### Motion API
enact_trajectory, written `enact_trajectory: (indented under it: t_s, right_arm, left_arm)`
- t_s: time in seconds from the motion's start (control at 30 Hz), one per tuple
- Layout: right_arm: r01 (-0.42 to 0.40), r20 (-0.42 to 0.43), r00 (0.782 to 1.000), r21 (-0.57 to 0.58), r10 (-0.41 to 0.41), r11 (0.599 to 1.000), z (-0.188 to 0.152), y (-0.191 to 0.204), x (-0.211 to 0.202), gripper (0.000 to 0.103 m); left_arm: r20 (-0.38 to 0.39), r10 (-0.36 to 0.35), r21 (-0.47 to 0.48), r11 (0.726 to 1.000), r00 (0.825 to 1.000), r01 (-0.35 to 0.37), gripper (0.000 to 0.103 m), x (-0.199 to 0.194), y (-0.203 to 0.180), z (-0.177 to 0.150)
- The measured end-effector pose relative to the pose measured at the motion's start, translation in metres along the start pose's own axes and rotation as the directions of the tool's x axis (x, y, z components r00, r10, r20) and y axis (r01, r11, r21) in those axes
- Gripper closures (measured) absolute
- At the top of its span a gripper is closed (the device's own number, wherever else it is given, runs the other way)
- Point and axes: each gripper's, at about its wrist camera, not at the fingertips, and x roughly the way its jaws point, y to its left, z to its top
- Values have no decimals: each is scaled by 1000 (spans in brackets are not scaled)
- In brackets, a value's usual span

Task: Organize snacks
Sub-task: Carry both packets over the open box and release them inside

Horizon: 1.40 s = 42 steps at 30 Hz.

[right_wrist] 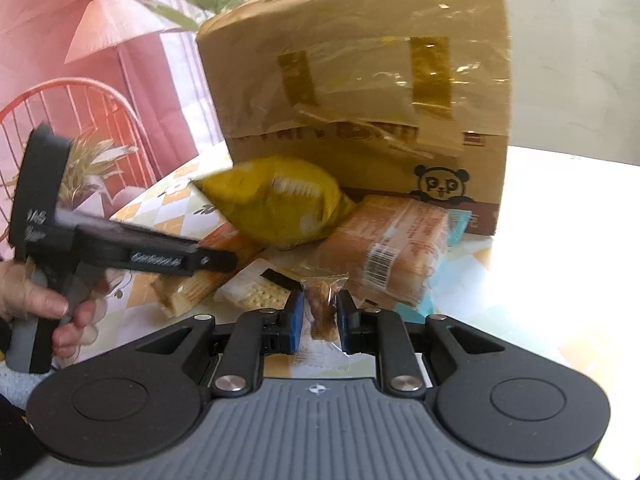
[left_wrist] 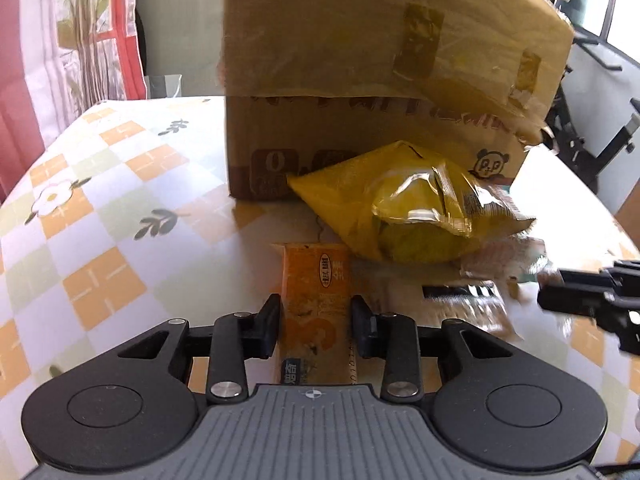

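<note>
My left gripper (left_wrist: 316, 312) is shut on an orange snack packet (left_wrist: 316, 280) that lies along the tablecloth. My right gripper (right_wrist: 318, 308) is shut on a small clear-wrapped brown snack (right_wrist: 320, 304). A yellow chip bag (left_wrist: 404, 204) lies against the cardboard box (left_wrist: 360, 80); it also shows in the right wrist view (right_wrist: 280, 208). A clear pack of orange-brown biscuits (right_wrist: 392, 248) and a cracker pack (right_wrist: 260, 292) lie beside it. The left gripper shows in the right wrist view (right_wrist: 216, 260), held by a hand.
The tall taped cardboard box (right_wrist: 360, 80) with a panda print stands behind the snacks. The table has a checked orange and green cloth (left_wrist: 100, 220). A red wire chair (right_wrist: 72, 112) and a plant stand beyond the table's left edge.
</note>
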Motion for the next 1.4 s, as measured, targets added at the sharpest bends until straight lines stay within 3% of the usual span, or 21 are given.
enact_trajectory:
  t_s: [0.17, 0.33, 0.57, 0.67, 0.8, 1.0, 1.07, 1.1, 1.13, 1.4]
  right_arm:
    - [5, 57, 998, 30, -7, 1000, 6, -6, -17, 84]
    - [13, 153, 988, 46, -20, 999, 28, -14, -40, 84]
    - [56, 310, 949, -14, -49, 998, 95, -17, -69, 84]
    - [71, 358, 932, -40, -52, 997, 129, -16, -71, 84]
    - [108, 404, 912, -76, -68, 991, 173, -13, -58, 84]
    - [146, 331, 935, -41, -125, 988, 208, -17, -4, 83]
    - [159, 310, 939, -13, -148, 987, 209, -20, 7, 80]
    - [158, 308, 940, -1, -150, 987, 208, -21, 10, 76]
    - [160, 314, 937, 7, -155, 987, 206, -22, 9, 72]
    - [139, 350, 929, -29, -120, 990, 179, -22, -17, 57]
  left_arm:
    - [52, 23, -71, 997, 998, -19, 65, -36, 24, -2]
    - [176, 61, -105, 994, 983, -42, 65, -80, 43, 16]
    - [386, 41, -43, 999, 921, -26, 65, -130, 34, 79]
    - [450, 7, 13, 1000, 893, -14, 65, -138, 17, 114]
    - [492, -44, 67, 998, 869, 12, 65, -129, -6, 158]
    - [436, -80, 77, 996, 896, 52, 64, -79, -36, 205]
    - [413, -73, 85, 996, 908, 42, 53, -64, -44, 211]
    - [407, -69, 86, 996, 911, 37, 41, -60, -41, 212]
    - [410, -70, 88, 995, 910, 37, 37, -58, -42, 211]
    - [399, -47, 70, 997, 916, 21, 25, -73, -20, 189]
